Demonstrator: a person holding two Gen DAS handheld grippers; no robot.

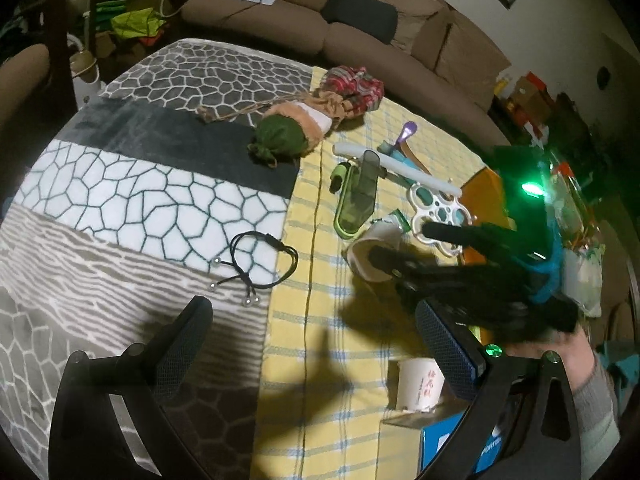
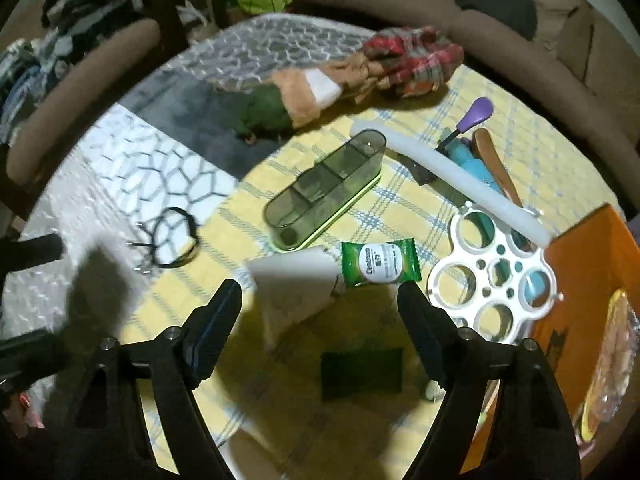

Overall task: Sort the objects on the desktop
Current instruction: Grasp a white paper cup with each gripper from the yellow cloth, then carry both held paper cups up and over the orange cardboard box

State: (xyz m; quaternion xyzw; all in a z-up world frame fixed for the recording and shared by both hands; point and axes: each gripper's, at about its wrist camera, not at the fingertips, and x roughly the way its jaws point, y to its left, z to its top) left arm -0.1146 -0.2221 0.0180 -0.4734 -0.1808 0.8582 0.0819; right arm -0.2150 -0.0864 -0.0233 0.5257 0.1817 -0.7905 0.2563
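Note:
My left gripper point(image 1: 312, 320) hangs open over the edge of the yellow checked cloth point(image 1: 320, 360), with nothing between its fingers. Black hair ties point(image 1: 256, 264) lie just ahead of it on the patterned mat. My right gripper point(image 2: 320, 294) points steeply down, jaws wide, around a white paper cup point(image 2: 296, 288) lying on its side. The pads do not touch the cup. In the left wrist view the right gripper point(image 1: 402, 242) hovers over that same cup point(image 1: 372, 256). A green Centrum packet point(image 2: 378, 266) lies just beyond the cup.
A green compartment case point(image 2: 324, 192), a white ring holder point(image 2: 496, 276), a white tube point(image 2: 452, 176) and a purple spoon point(image 2: 476, 114) lie further back. A plush doll point(image 1: 296, 128) and plaid cloth point(image 1: 352, 88) sit behind. An upright paper cup point(image 1: 420, 384) and orange box point(image 2: 580, 264) stand nearby.

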